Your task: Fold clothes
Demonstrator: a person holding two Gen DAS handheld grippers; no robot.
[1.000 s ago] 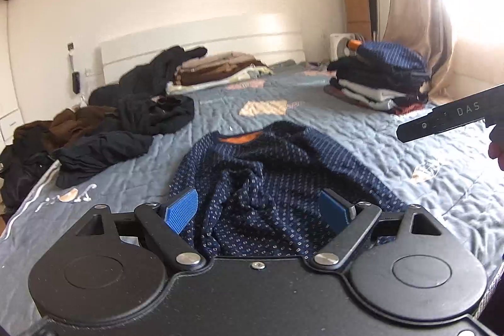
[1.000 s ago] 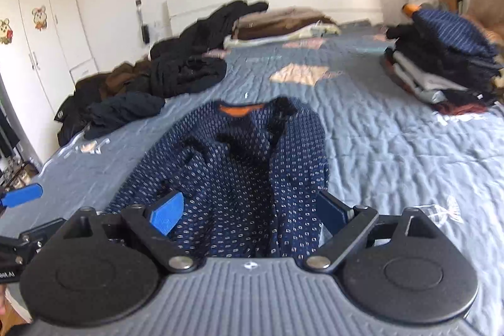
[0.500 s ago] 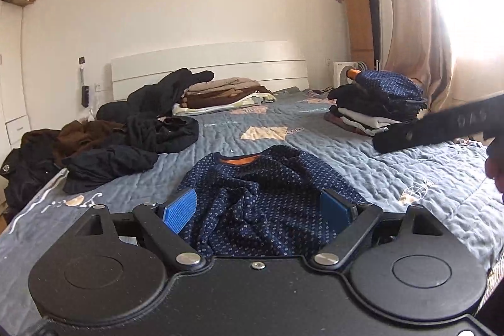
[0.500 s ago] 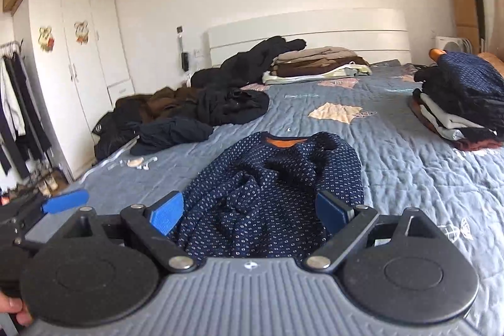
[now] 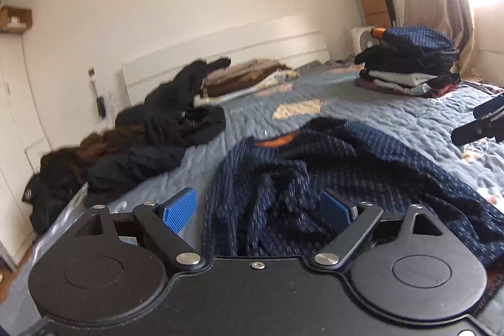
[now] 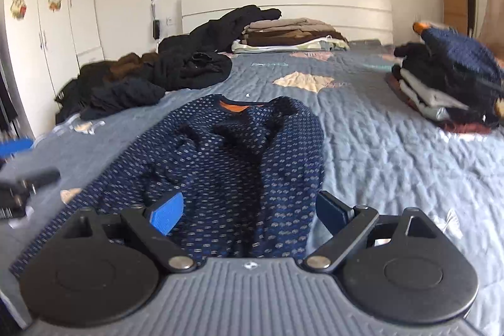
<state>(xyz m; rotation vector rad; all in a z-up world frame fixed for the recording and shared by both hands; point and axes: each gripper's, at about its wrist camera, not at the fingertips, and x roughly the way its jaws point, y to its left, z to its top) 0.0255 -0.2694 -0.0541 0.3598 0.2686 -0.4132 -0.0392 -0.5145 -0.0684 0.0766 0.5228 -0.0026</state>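
Note:
A navy sweater with small pale dots and an orange neck lining (image 5: 315, 172) (image 6: 236, 153) lies crumpled on the blue-grey quilt (image 6: 378, 147), collar away from me. My left gripper (image 5: 256, 210) hangs low over the sweater's near left hem, jaws wide open, with fabric just beyond its blue pads and none pinched. My right gripper (image 6: 249, 211) is open too, above the near right hem. Each gripper shows at the edge of the other's view: the right gripper (image 5: 482, 122), the left gripper (image 6: 19, 162).
A stack of folded clothes (image 5: 409, 65) (image 6: 447, 84) stands on the right side of the bed. A heap of dark and brown unfolded garments (image 5: 176, 115) (image 6: 141, 77) runs along the left. Folded brown items (image 6: 289, 33) lie by the white headboard. A white wardrobe (image 6: 47, 21) stands left.
Both grippers have dropped closer to the sweater's near hem, which now looks larger. The left view has tilted. Both pairs of jaws have stayed wide apart.

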